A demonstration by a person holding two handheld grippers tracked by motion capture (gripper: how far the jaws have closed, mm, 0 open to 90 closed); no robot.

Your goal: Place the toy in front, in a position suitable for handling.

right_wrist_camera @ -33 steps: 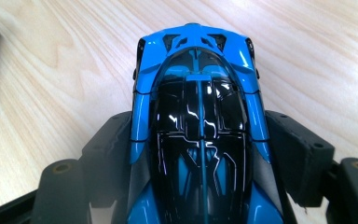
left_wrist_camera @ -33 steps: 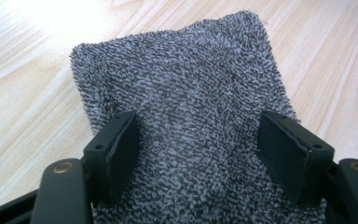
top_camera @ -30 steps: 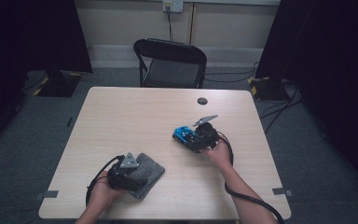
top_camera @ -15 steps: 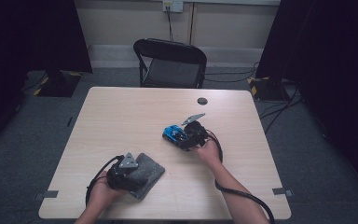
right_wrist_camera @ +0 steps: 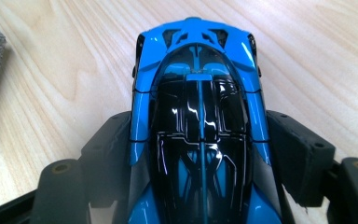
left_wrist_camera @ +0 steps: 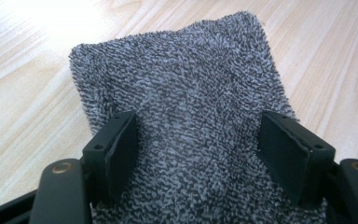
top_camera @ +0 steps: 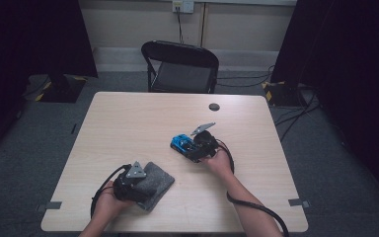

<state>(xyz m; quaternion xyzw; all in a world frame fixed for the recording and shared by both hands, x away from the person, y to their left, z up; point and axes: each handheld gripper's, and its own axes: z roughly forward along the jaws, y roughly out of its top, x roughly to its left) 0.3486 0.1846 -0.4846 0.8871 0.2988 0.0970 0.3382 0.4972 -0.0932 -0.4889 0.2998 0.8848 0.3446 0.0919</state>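
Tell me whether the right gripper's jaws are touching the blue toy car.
Touching. In the right gripper view the blue toy car sits between the right gripper jaws, and both black pads press flush against its sides, no gap showing.

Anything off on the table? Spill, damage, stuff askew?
Nothing stands out. The blue car sits between the right gripper jaws, intact as far as visible. The grey cloth lies folded under the left gripper, skewed to the table edge. No spill.
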